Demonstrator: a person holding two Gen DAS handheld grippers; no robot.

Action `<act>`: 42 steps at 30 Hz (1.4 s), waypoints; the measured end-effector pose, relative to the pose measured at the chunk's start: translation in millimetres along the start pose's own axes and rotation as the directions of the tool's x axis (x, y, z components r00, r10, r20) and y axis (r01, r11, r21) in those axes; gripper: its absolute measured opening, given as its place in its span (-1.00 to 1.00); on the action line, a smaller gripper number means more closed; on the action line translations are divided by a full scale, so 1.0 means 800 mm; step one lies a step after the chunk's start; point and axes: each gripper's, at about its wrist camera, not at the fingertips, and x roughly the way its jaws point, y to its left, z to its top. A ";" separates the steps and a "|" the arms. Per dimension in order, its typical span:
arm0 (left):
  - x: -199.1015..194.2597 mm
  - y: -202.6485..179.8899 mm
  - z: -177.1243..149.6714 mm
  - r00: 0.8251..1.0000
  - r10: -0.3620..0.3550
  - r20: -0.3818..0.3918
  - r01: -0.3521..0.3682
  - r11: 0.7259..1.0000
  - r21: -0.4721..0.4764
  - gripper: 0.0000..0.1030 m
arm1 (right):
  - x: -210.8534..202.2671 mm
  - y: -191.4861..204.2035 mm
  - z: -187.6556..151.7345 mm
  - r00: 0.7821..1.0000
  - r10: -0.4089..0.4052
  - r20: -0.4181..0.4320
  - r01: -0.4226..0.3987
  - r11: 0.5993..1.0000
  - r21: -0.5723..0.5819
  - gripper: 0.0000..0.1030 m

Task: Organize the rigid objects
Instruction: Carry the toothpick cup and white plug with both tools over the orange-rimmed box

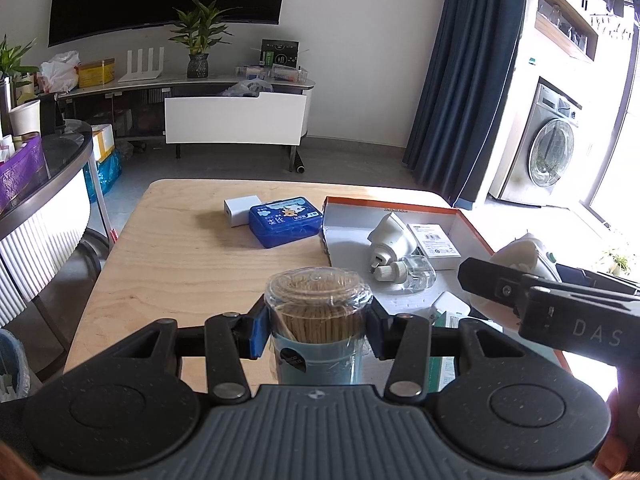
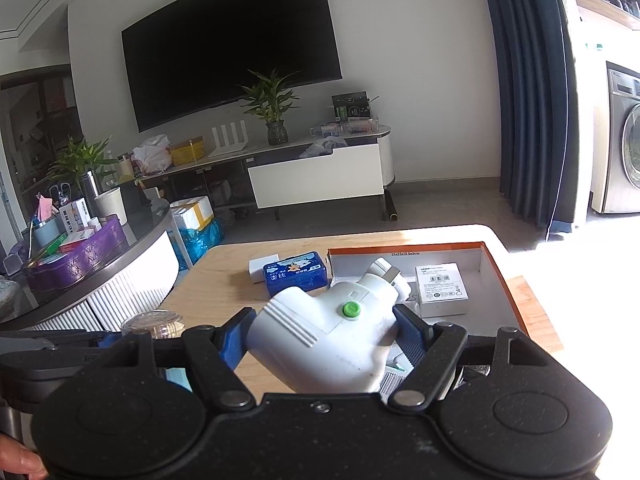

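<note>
My left gripper (image 1: 316, 332) is shut on a clear-lidded toothpick jar (image 1: 318, 320) with a blue base, held upright above the wooden table (image 1: 180, 264). My right gripper (image 2: 324, 340) is shut on a white plastic device with a green button (image 2: 332, 332), held above the near edge of the orange-rimmed box (image 2: 496, 276). The right gripper also shows in the left wrist view (image 1: 560, 304) at the right. The box (image 1: 348, 216) holds a white plug adapter (image 1: 392, 236), a clear bottle (image 1: 416, 276) and a flat white carton (image 1: 434, 244).
A blue case (image 1: 286, 220) and a small white charger box (image 1: 240, 210) lie on the table behind the jar. A round glass side table (image 2: 100, 248) with clutter stands to the left. A TV cabinet (image 1: 232, 116) stands beyond.
</note>
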 end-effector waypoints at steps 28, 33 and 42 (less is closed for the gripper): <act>0.035 -0.060 0.010 0.994 -0.106 -0.040 0.109 0.991 0.072 -0.08 | -0.012 -0.064 0.003 0.992 -0.125 0.005 0.124 0.990 0.067 0.71; 0.041 -0.072 0.010 0.991 -0.123 -0.049 0.127 0.988 0.087 -0.08 | -0.015 -0.078 0.004 0.989 -0.150 0.007 0.149 0.986 0.078 0.71; 0.053 -0.084 0.015 0.988 -0.141 -0.059 0.147 0.984 0.101 -0.08 | -0.017 -0.098 0.007 0.984 -0.177 0.012 0.175 0.980 0.099 0.72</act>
